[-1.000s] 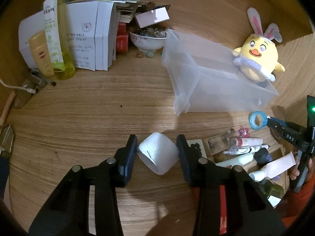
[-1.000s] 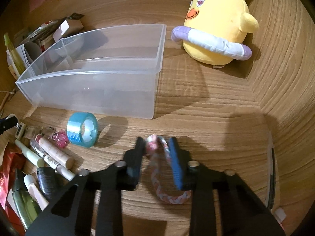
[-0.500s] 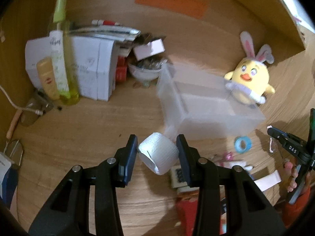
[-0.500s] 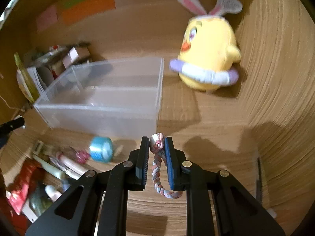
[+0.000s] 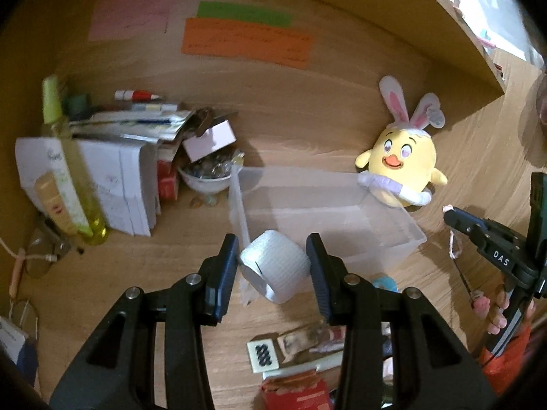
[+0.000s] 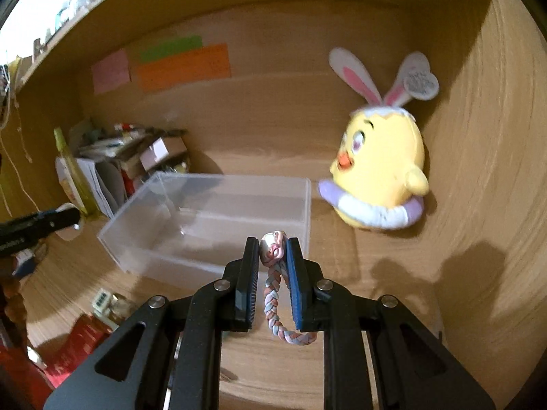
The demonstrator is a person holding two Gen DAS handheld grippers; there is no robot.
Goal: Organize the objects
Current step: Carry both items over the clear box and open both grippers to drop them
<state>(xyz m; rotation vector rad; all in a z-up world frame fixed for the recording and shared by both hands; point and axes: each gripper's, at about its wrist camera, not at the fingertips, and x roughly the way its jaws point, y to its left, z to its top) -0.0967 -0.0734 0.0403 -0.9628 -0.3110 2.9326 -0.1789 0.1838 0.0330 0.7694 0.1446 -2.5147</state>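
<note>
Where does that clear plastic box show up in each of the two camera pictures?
Left wrist view: the clear plastic box sits at centre, just beyond the left gripper and its white roll.
Right wrist view: it is left of centre, beyond the right gripper.
Shared landmark: the yellow chick plush right of the box.

We see a clear, glossy plastic bin (image 6: pixel 212 225) on grained wood desk (image 6: pixel 393 273), centre frame; a plush chick (image 6: pixel 379 177) sits upper right.

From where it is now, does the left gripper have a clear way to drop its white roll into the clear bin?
Probably yes. The left gripper holds the white roll raised by the clear bin's near corner; the bin is open-topped and looks empty.
</note>
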